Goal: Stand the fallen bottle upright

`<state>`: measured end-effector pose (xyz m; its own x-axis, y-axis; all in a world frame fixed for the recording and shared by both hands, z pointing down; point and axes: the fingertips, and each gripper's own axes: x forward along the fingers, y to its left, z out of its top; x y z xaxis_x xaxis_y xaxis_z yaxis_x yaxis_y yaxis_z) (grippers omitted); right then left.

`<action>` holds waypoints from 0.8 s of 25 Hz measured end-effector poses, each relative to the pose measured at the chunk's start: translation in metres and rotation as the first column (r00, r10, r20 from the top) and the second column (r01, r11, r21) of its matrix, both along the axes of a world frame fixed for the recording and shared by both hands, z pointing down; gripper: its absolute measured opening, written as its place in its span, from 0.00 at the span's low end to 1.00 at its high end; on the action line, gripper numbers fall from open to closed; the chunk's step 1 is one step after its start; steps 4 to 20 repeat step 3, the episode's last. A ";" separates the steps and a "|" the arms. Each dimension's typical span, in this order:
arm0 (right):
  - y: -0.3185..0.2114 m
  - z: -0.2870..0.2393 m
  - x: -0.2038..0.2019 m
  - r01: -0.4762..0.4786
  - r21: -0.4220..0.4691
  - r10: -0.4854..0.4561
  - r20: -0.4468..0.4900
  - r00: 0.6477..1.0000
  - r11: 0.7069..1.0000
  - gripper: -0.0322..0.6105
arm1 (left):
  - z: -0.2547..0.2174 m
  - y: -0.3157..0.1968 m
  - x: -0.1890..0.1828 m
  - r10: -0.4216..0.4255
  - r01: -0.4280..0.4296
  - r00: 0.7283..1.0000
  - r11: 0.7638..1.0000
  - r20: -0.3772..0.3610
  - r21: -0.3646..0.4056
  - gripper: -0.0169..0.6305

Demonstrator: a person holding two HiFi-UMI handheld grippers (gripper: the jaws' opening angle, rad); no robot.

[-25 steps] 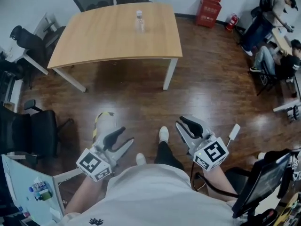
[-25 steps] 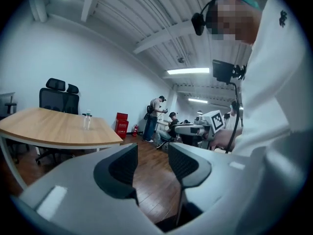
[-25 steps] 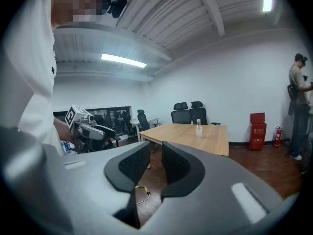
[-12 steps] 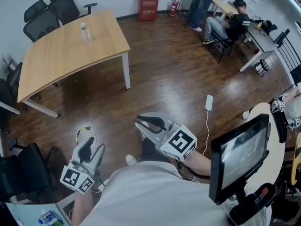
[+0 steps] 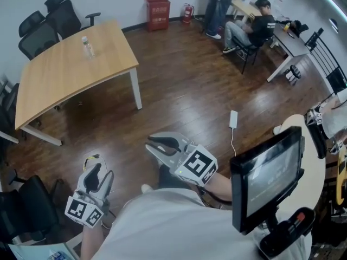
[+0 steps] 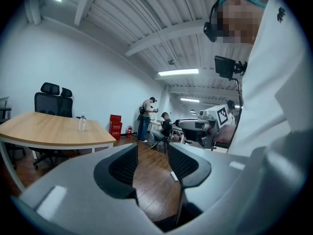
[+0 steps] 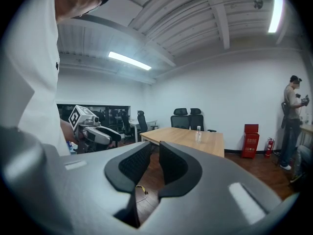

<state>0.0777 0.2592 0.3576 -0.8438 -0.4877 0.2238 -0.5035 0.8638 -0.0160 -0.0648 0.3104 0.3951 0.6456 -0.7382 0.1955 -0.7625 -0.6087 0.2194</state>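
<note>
The clear plastic bottle [image 5: 85, 46] stands upright on the far part of the wooden table [image 5: 65, 75], several steps away from me. It also shows small and upright in the left gripper view, bottle [image 6: 81, 123], and in the right gripper view, bottle [image 7: 198, 134]. My left gripper [image 5: 101, 170] hangs low at my left side, over the floor, open and empty [image 6: 152, 155]. My right gripper [image 5: 150, 144] is in front of my body, also over the floor; its jaws stand almost together with only a thin slit and nothing between them [image 7: 155, 153].
Black office chairs [image 5: 54, 20] stand behind the table, another [image 5: 27, 210] at my lower left. A red box [image 5: 157, 4] and a fire extinguisher [image 5: 188, 12] are by the wall. People sit at desks [image 5: 255, 26] at the upper right. A monitor on a stand [image 5: 265, 177] is close on my right, a power strip [image 5: 233, 119] on the floor.
My head view has swung right: the table and bottle slid to the upper left and the desks with people came in. Both grippers shifted left and lower; the bottle has not moved.
</note>
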 end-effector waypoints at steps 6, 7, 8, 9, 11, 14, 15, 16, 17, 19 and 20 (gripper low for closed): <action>-0.001 0.002 -0.002 0.011 -0.009 -0.011 -0.004 1.000 1.000 0.14 | 0.000 -0.002 0.001 0.001 -0.001 1.000 1.000 0.006 -0.001 0.32; -0.001 0.002 -0.002 0.011 -0.009 -0.011 -0.004 1.000 1.000 0.14 | 0.000 -0.002 0.001 0.001 -0.001 1.000 1.000 0.006 -0.001 0.32; -0.001 0.002 -0.002 0.011 -0.009 -0.011 -0.004 1.000 1.000 0.14 | 0.000 -0.002 0.001 0.001 -0.001 1.000 1.000 0.006 -0.001 0.32; -0.001 0.002 -0.002 0.011 -0.009 -0.011 -0.004 1.000 1.000 0.14 | 0.000 -0.002 0.001 0.001 -0.001 1.000 1.000 0.006 -0.001 0.32; -0.001 0.002 -0.002 0.011 -0.009 -0.011 -0.004 1.000 1.000 0.14 | 0.000 -0.002 0.001 0.001 -0.001 1.000 1.000 0.006 -0.001 0.32; -0.001 0.002 -0.002 0.011 -0.009 -0.011 -0.004 1.000 1.000 0.14 | 0.000 -0.002 0.001 0.001 -0.001 1.000 1.000 0.006 -0.001 0.32; -0.001 0.002 -0.002 0.011 -0.009 -0.011 -0.004 1.000 1.000 0.14 | 0.000 -0.002 0.001 0.001 -0.001 1.000 1.000 0.006 -0.001 0.32; -0.001 0.002 -0.002 0.011 -0.009 -0.011 -0.004 1.000 1.000 0.14 | 0.000 -0.002 0.001 0.001 -0.001 1.000 1.000 0.006 -0.001 0.32; -0.001 0.002 -0.002 0.011 -0.009 -0.011 -0.004 1.000 1.000 0.14 | 0.000 -0.002 0.001 0.001 -0.001 1.000 1.000 0.006 -0.001 0.32; -0.001 0.002 -0.002 0.011 -0.009 -0.011 -0.004 1.000 1.000 0.14 | 0.000 -0.002 0.001 0.001 -0.001 1.000 1.000 0.006 -0.001 0.32; -0.001 0.002 -0.002 0.011 -0.009 -0.011 -0.004 1.000 1.000 0.14 | 0.000 -0.002 0.001 0.001 -0.001 1.000 1.000 0.006 -0.001 0.32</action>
